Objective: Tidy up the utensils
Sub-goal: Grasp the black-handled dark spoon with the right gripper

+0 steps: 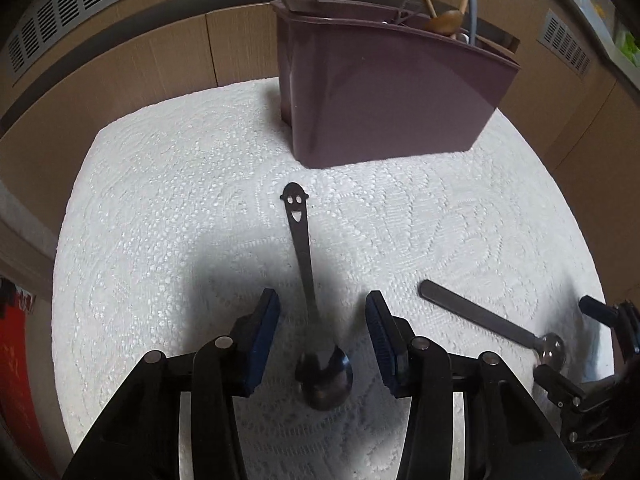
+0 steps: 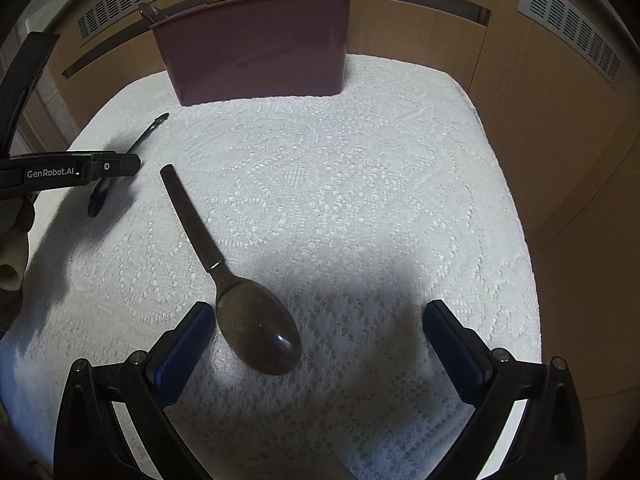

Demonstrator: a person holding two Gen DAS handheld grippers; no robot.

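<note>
A dark spoon with a smiley face cut in its handle (image 1: 306,280) lies on the white lace cloth (image 1: 160,200), its bowl toward me. My left gripper (image 1: 322,304) is open and straddles its neck just above the cloth. A larger spoon with a flat dark handle (image 2: 224,276) lies to the right; it also shows in the left wrist view (image 1: 492,322). My right gripper (image 2: 316,320) is wide open, its left finger (image 2: 188,340) beside that spoon's bowl. The mauve utensil holder (image 1: 380,92) stands at the back with wooden and metal utensils in it.
The cloth-covered table (image 2: 380,180) is small, with edges close on all sides. Wood-panel walls with vent grilles (image 2: 568,28) surround it. The left gripper's body (image 2: 68,170) reaches in over the smiley spoon (image 2: 138,144) in the right wrist view.
</note>
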